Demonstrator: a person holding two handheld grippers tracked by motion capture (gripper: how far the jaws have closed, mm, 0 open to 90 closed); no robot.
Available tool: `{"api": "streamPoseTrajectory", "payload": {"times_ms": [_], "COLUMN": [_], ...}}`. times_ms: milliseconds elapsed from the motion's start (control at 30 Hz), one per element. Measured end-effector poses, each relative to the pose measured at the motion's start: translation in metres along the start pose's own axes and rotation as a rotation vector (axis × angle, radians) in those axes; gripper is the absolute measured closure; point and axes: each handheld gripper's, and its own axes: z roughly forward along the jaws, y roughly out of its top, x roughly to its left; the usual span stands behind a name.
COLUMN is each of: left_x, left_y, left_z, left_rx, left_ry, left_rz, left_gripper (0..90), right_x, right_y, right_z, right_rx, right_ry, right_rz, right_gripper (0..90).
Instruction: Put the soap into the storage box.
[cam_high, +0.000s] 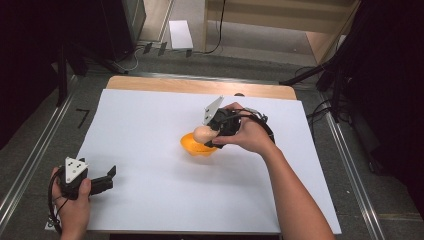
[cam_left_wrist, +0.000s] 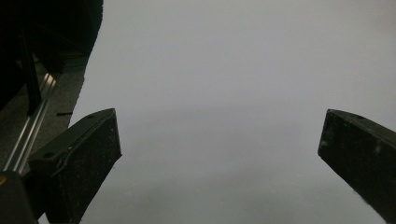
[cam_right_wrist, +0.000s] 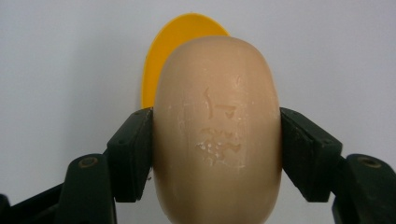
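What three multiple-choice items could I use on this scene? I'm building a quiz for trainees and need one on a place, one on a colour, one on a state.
1. Where is the bar of soap?
A. Lying on the white sheet beside the left gripper
B. Between the fingers of the right gripper, above the dish
C. On the floor past the table

2. What colour is the dish?
A. Orange-yellow
B. Blue
C. Green

3. How does the left gripper stand?
A. Shut on the soap
B. Shut on the dish
C. Open, with nothing between its fingers

Answers:
1. B, since the right gripper view shows the right gripper pressing its fingers on both sides of the beige bar, with the dish behind it.
2. A, as the high view and the right gripper view both show.
3. C, because the left gripper view shows its fingers wide apart over bare white sheet.
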Motion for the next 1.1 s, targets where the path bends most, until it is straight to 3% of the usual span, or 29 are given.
{"api": "streamPoseTrajectory", "payload": {"times_ms": [267, 1100], "left_x": [0.000, 0.000], "left_y": [0.000, 0.000], "left_z": [0.000, 0.000], "left_rx": [-0.002, -0.003], "left_ry": [-0.004, -0.004], "left_rz": [-0.001, 0.001], "left_gripper": [0.0, 0.0], "right_x": [-0.002, -0.005], "right_y": [0.009, 0.012], "right_z": [0.011, 0.032], "right_rx": [0.007, 0.051], "right_ry": [0.015, 0.052], "right_rz": [-0.002, -0.002], "right_gripper": [33.5, 33.3]}}
